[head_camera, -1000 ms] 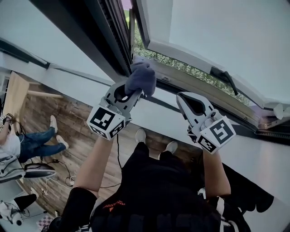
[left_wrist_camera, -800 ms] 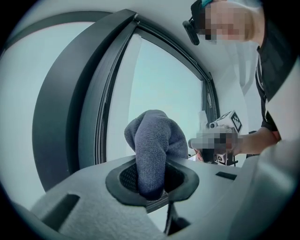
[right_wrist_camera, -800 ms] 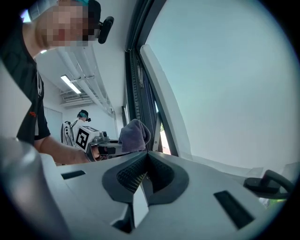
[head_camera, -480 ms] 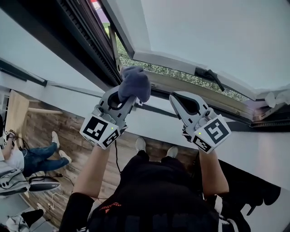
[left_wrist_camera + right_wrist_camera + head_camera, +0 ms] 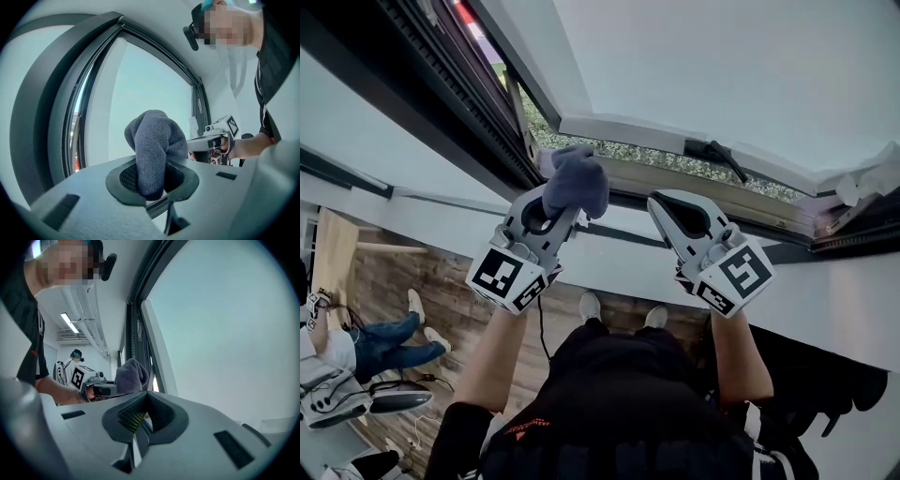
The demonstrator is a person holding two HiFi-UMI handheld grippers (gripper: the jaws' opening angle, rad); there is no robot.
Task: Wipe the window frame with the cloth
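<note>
In my left gripper (image 5: pixel 555 212) a grey-blue cloth (image 5: pixel 575 178) is bunched up, and the gripper is shut on it. The cloth rests against the lower rail of the window frame (image 5: pixel 628 173), close to the dark corner post (image 5: pixel 459 94). The left gripper view has the cloth (image 5: pixel 152 143) standing up out of the left gripper (image 5: pixel 150 180), with the dark frame (image 5: pixel 56 108) curving at the left. My right gripper (image 5: pixel 667 208) hovers just right of the cloth, below the same rail, shut with nothing in it. In the right gripper view, the right gripper (image 5: pixel 140 414) has cloth (image 5: pixel 131 375) and left gripper (image 5: pixel 91 381) at its left.
The white sash (image 5: pixel 694 66) stands open outward, with a dark handle (image 5: pixel 712 150) on its lower edge. Greenery shows through the gap. Below are a wooden floor (image 5: pixel 403 281), a seated person (image 5: pixel 366 342) at the left and my own feet (image 5: pixel 592 304).
The head view has swung, so the window sits higher and further left. Both grippers drifted slightly left along the lower rail, the cloth still held.
</note>
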